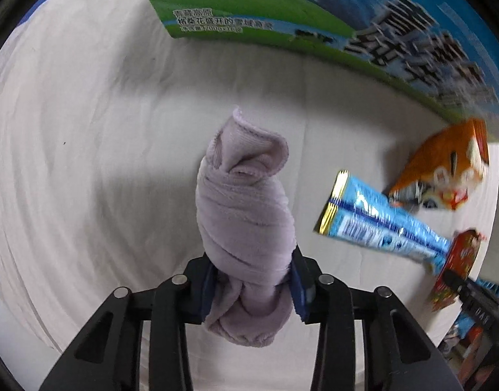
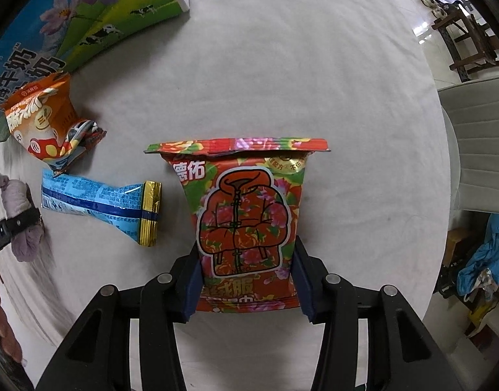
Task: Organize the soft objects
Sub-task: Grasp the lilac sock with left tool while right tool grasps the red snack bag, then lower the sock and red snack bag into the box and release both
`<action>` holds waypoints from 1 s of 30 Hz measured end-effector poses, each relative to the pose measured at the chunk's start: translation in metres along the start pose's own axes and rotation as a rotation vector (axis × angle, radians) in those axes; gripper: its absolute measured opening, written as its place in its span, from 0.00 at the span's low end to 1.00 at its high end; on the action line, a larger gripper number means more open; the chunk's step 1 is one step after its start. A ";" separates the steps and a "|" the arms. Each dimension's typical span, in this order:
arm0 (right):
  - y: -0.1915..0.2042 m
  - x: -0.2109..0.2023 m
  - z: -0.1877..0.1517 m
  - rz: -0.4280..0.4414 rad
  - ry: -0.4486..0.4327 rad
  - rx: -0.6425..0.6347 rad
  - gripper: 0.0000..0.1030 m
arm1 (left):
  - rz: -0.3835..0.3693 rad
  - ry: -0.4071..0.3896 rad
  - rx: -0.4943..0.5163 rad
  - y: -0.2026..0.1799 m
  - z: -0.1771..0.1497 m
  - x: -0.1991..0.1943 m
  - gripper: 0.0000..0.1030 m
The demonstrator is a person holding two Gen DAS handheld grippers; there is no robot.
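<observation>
My left gripper (image 1: 254, 288) is shut on a rolled lilac towel (image 1: 246, 215) and holds it above the white cloth-covered table (image 1: 86, 130). The towel also shows at the far left of the right wrist view (image 2: 16, 195). My right gripper (image 2: 246, 280) is shut on the lower part of a red floral packet with a jacket picture (image 2: 242, 215). A blue packet with a gold end (image 2: 102, 203) and an orange snack bag (image 2: 44, 123) lie on the table between the two grippers. Both also show in the left wrist view, blue (image 1: 379, 221) and orange (image 1: 441, 172).
A large green and blue milk carton box (image 1: 314, 16) stands along the table's back; it also shows in the right wrist view (image 2: 70, 26). Off the table's right edge stand a white chair (image 2: 477, 150), blue cloth (image 2: 484, 254) and wooden furniture (image 2: 467, 36).
</observation>
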State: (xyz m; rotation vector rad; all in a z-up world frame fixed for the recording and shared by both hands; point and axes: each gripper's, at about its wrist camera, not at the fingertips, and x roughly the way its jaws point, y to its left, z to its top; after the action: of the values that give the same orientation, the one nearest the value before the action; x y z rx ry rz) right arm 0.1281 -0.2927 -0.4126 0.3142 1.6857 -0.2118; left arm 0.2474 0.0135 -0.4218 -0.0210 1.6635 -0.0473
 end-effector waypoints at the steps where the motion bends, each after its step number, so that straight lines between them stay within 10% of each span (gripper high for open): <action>1: 0.001 0.001 0.001 0.000 0.001 -0.002 0.50 | 0.009 -0.007 0.004 0.001 -0.004 0.000 0.33; 13: 0.008 -0.014 -0.008 0.021 -0.034 -0.005 0.47 | -0.018 -0.101 0.038 -0.020 -0.056 -0.020 0.29; 30: 0.066 -0.132 -0.049 0.148 -0.193 -0.170 0.46 | -0.117 -0.282 0.146 -0.048 -0.102 -0.153 0.29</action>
State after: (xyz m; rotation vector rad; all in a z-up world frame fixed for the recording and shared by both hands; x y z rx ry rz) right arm 0.1191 -0.2263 -0.2729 0.2805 1.4719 0.0112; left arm 0.1598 -0.0263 -0.2577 -0.0130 1.3718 -0.2440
